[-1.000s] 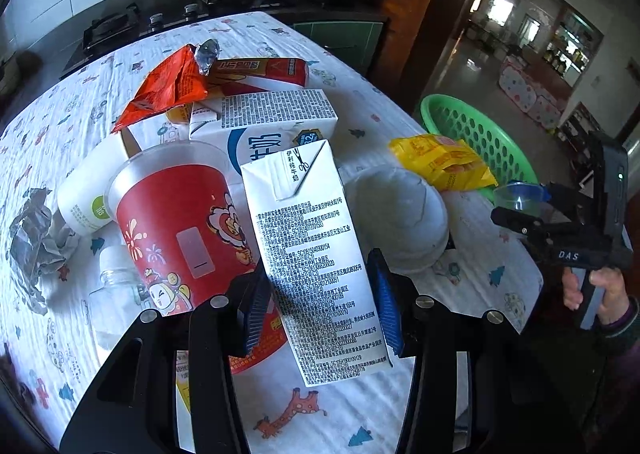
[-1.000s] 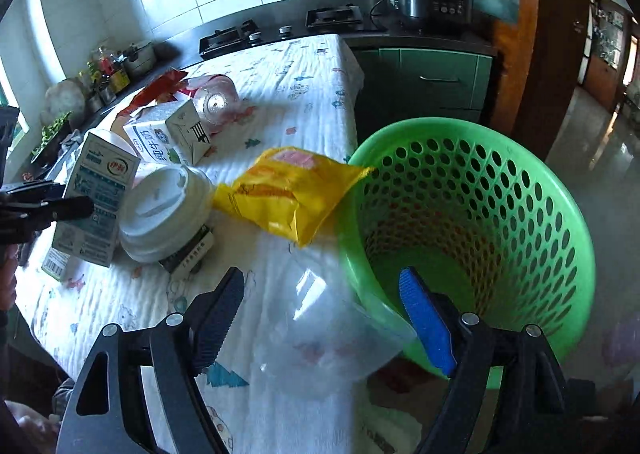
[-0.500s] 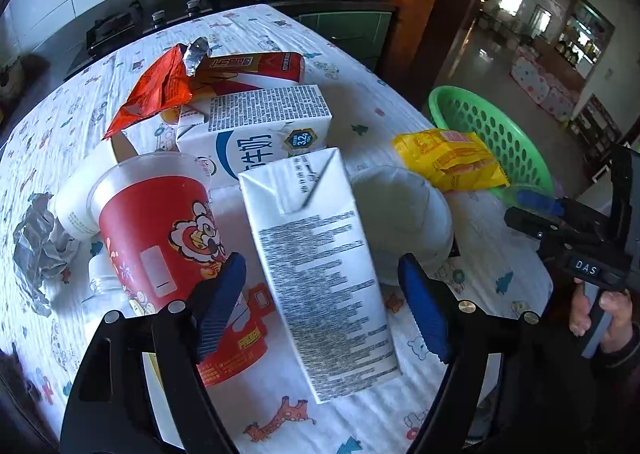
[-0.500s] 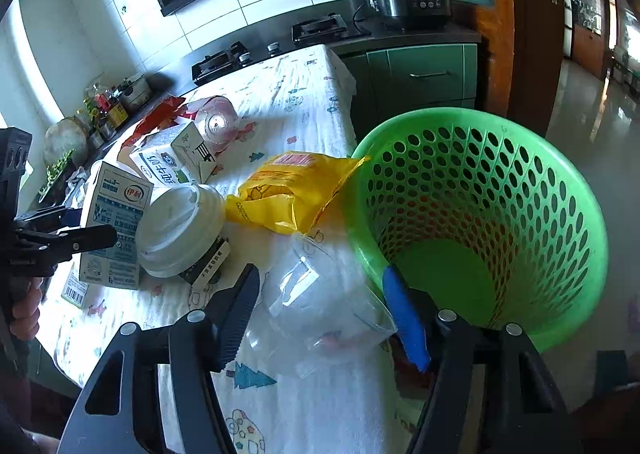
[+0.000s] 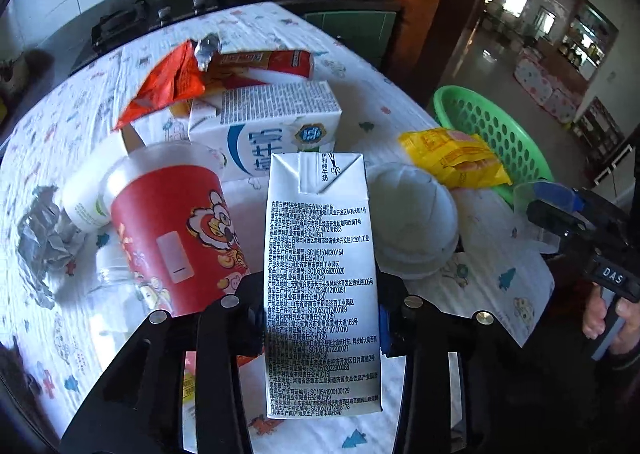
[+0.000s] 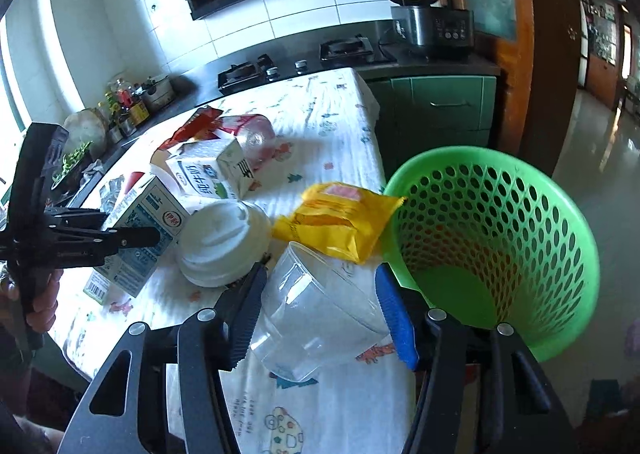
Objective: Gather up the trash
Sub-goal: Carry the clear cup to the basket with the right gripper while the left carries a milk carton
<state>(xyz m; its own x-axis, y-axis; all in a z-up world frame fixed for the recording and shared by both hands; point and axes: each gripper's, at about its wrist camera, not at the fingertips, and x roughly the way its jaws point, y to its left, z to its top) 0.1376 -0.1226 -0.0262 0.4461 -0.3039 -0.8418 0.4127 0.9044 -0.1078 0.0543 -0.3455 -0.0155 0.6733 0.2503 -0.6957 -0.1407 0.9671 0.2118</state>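
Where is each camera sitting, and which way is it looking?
Left wrist: sits on the left gripper, looking along its fingers, shut on the milk carton, over the table; the person's right hand shows.
Right wrist: sits on the right gripper, looking along its fingers, shut on the clear plastic cup, toward the green basket; the left hand shows.
Shared: both see the carton, basket, yellow packet and white lid.

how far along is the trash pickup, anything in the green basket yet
Nothing looks binned: the green perforated plastic basket shows only its bare bottom. In hand: the left gripper clamps the upright white milk carton, and the right gripper grips the clear plastic cup. Left: the yellow snack bag, white domed lid and red paper cup.
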